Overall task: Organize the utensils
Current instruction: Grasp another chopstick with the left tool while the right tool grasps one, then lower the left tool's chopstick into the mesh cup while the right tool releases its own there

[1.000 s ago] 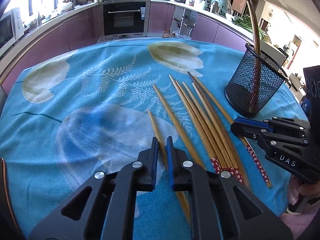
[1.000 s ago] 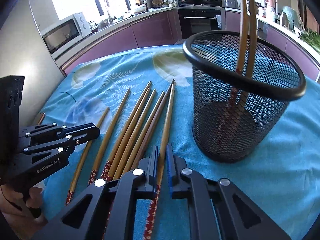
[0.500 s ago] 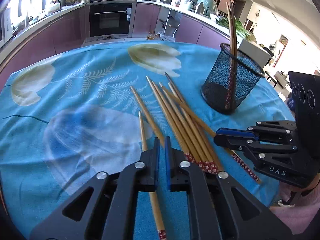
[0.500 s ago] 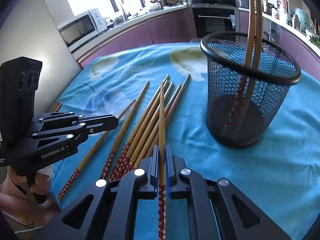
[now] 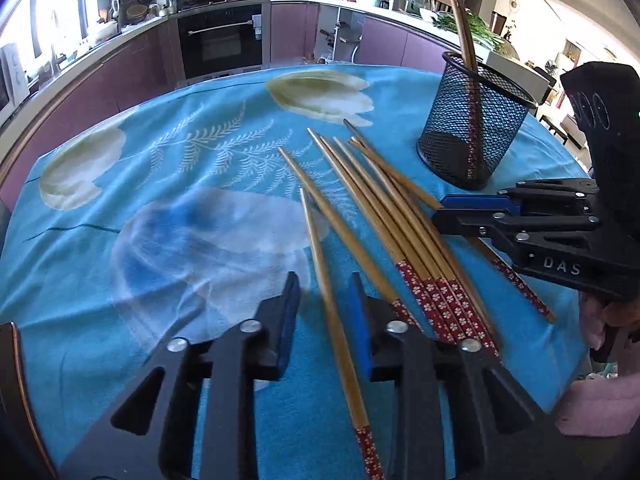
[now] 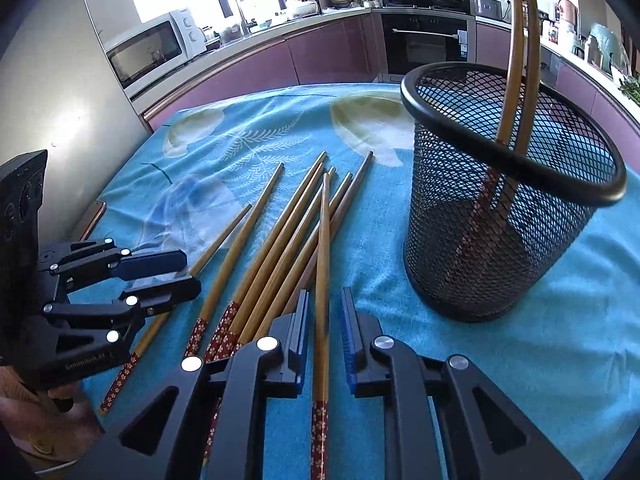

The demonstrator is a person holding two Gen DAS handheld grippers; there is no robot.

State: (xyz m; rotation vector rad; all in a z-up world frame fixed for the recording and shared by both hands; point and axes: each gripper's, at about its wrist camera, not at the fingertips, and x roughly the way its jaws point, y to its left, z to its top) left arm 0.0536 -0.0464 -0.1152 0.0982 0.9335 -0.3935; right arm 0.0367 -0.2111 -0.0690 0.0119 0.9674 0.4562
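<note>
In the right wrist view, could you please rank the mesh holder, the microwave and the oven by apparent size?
1. mesh holder, largest, though nearest the camera.
2. microwave and oven look alike in the picture; both are far off, so I won't rank them.

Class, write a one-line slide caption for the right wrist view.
Open right gripper straddles one chopstick on the blue tablecloth, beside a mesh cup holding two more.

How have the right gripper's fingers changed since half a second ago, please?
Yes, they have opened: the right gripper was clamped on a chopstick, and now gaps show on both sides of it, beside the mesh cup.
</note>
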